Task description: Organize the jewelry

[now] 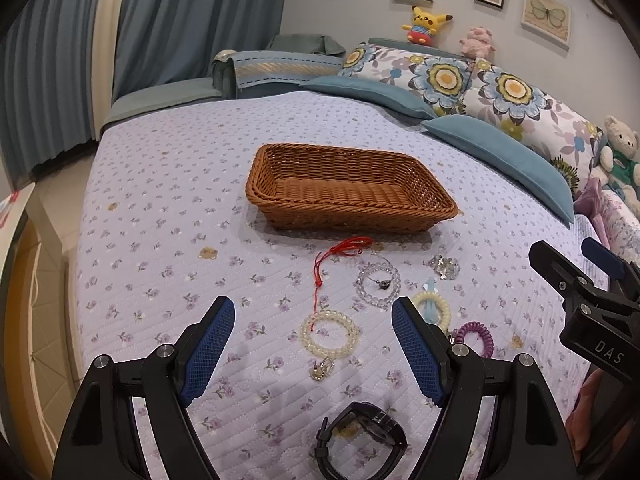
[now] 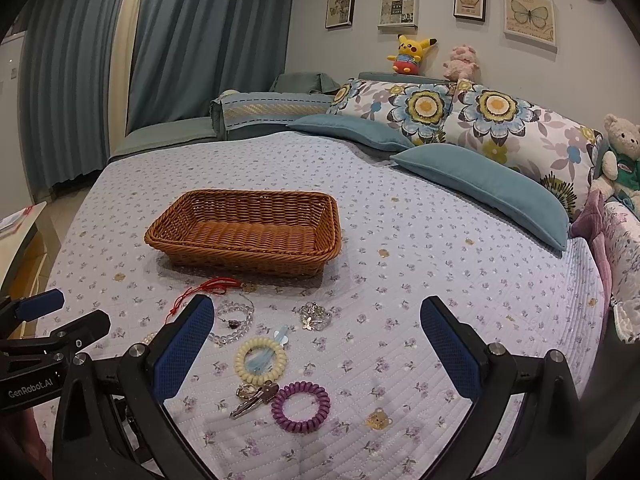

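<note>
Jewelry is all loose on the bedspread [image 1: 168, 184], clustered just near of the wicker basket [image 1: 348, 200], none in it. Basket sits mid-bed, nothing inside.

Left gripper [image 1: 314, 322] jaws fully apart, nothing between the pads, hovering above the near edge of the cluster. Right gripper [image 2: 318, 322] same: wide apart, gripping nothing, tilted down toward the items. In each wrist view the other gripper shows at the frame edge.

Items, roughly big to small:
- Black watch [image 1: 360, 438], nearest, lying on its side, well apart from the rest.
- Red cord [image 1: 336, 256], runs from just near the basket down to the cream bead bracelet [image 1: 330, 332]; small metal charm [image 1: 322, 370] at the bracelet's near side.
- Clear bead bracelet [image 1: 378, 284], right of the cord, with a dark charm inside the loop.
- Cream coil hair tie [image 2: 260, 360] with a pale blue piece [image 2: 276, 340] lying across it.
- Purple coil hair tie [image 2: 301, 406], near-right of the cream one.
- Hair clips [image 2: 254, 398], touching the purple coil's left side.
- Crystal cluster piece [image 2: 315, 316], far right of the group, on its own.
</note>
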The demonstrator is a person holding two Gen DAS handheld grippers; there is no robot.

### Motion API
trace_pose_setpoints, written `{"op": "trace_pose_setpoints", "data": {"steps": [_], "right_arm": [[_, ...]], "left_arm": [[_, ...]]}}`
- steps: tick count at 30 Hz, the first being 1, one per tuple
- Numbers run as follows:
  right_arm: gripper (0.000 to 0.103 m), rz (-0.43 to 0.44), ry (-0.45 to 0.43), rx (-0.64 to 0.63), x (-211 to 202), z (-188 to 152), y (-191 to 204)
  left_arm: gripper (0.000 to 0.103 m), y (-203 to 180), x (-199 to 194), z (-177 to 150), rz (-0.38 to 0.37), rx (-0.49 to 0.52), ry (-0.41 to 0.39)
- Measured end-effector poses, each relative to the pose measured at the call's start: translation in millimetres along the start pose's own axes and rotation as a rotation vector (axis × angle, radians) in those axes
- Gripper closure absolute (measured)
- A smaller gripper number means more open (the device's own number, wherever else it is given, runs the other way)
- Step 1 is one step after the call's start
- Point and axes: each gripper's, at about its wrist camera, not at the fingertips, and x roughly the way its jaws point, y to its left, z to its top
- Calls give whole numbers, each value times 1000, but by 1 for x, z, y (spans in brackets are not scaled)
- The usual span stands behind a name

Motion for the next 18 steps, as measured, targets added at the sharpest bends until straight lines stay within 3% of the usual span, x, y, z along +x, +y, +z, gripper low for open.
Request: {"op": "trace_pose_setpoints", "data": {"steps": [18], "right_arm": [[0,6,11,-3,1,0,1]], "left_arm": [[21,0,1,-3,2,-2,5]]}}
